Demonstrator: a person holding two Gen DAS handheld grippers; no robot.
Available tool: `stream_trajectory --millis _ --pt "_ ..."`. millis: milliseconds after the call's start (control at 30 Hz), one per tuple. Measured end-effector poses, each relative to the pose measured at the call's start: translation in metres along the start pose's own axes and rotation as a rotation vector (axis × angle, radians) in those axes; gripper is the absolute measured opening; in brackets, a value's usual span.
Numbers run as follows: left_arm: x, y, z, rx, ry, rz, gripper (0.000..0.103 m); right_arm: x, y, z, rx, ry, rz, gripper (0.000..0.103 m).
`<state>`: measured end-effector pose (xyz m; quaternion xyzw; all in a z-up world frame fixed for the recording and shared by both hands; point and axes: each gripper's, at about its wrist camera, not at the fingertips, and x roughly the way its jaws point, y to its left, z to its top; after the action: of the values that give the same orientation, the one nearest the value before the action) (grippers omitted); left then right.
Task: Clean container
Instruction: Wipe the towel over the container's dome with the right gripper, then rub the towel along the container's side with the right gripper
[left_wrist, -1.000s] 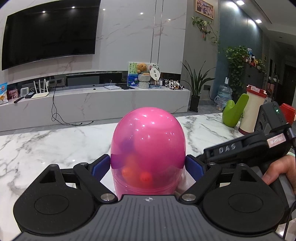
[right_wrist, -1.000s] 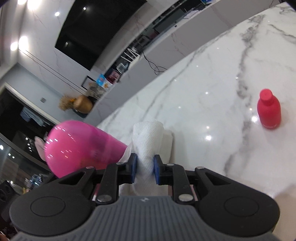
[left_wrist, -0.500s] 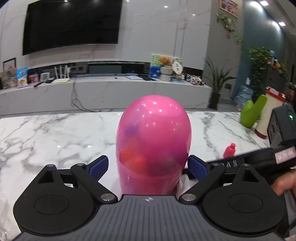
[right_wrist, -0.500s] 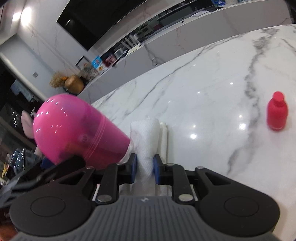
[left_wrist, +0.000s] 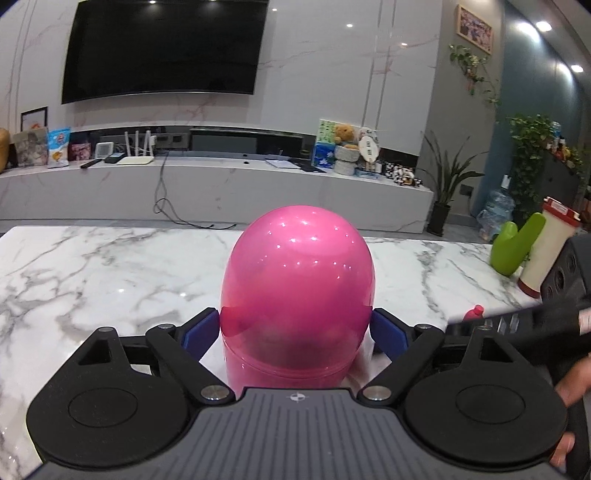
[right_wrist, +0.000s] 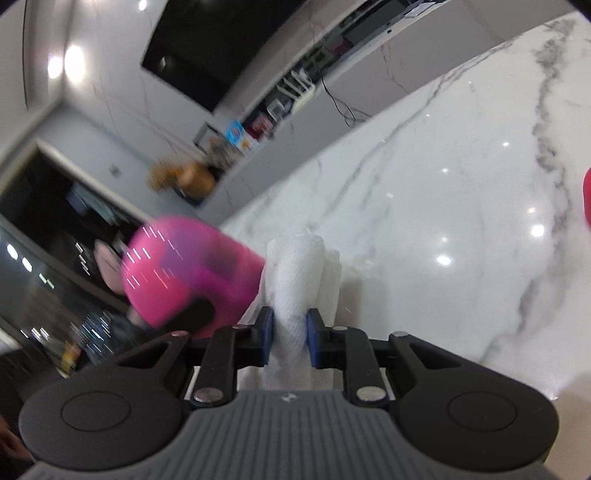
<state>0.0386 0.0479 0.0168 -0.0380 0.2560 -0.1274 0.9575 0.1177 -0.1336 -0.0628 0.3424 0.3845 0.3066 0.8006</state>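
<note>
Pink and glossy, the container (left_wrist: 297, 291) sits near, re-clamped as the left gripper (left_wrist: 295, 328) has just closed, while the right gripper (right_wrist: 290, 332) pinches the paper towel (right_wrist: 299, 280) beside it, wiping likely under way.

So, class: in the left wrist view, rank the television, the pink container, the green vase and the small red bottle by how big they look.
1. Television
2. Pink container, nearly as large only because it sits close to the camera
3. Green vase
4. Small red bottle, partly hidden
</note>
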Motion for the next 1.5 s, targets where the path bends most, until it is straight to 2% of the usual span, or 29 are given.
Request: stream_trajectory --millis 233,400,500,633,733,833,1000,1067,1133,1233,1400,1500 --pt "0.003 -0.011 -0.002 0.036 0.001 -0.071 0.085 -0.032 0.003 0.016 0.021 -0.146 0.151 0.022" --pt "0.005 -0.018 -0.004 0.055 0.000 -0.097 0.084 -0.059 0.012 0.019 -0.013 -0.201 0.246 0.022" --pt "0.006 -0.020 -0.005 0.062 -0.002 -0.091 0.084 -0.060 0.011 0.019 -0.012 -0.197 0.219 0.022" --pt "0.007 -0.020 -0.006 0.060 -0.002 -0.090 0.084 -0.057 0.002 0.019 0.001 -0.173 0.118 0.022" --pt "0.006 -0.020 -0.005 0.059 -0.002 -0.091 0.084 -0.056 -0.009 0.017 0.044 -0.164 0.103 0.022" --pt "0.007 -0.018 -0.005 0.057 -0.002 -0.093 0.085 -0.046 -0.014 0.015 0.046 -0.135 0.031 0.022" --pt "0.007 -0.014 -0.003 0.044 0.002 -0.089 0.089 -0.042 -0.025 0.009 0.089 -0.112 0.044 0.022" --pt "0.006 -0.012 -0.003 0.037 0.001 -0.077 0.091 -0.043 -0.024 0.007 0.074 -0.085 0.032 0.022" --pt "0.006 -0.010 -0.002 0.031 0.000 -0.065 0.092 -0.037 -0.021 0.003 0.044 -0.041 -0.021 0.022" --pt "0.005 -0.005 -0.001 0.014 -0.001 -0.043 0.093 -0.031 -0.021 -0.005 0.050 0.004 -0.020 0.022" --pt "0.003 0.005 0.002 -0.015 -0.002 -0.011 0.093 -0.019 -0.013 -0.020 -0.009 0.095 -0.060 0.022" --pt "0.002 0.008 0.003 -0.025 -0.002 -0.006 0.093 -0.014 -0.006 -0.024 -0.047 0.122 -0.068 0.022"
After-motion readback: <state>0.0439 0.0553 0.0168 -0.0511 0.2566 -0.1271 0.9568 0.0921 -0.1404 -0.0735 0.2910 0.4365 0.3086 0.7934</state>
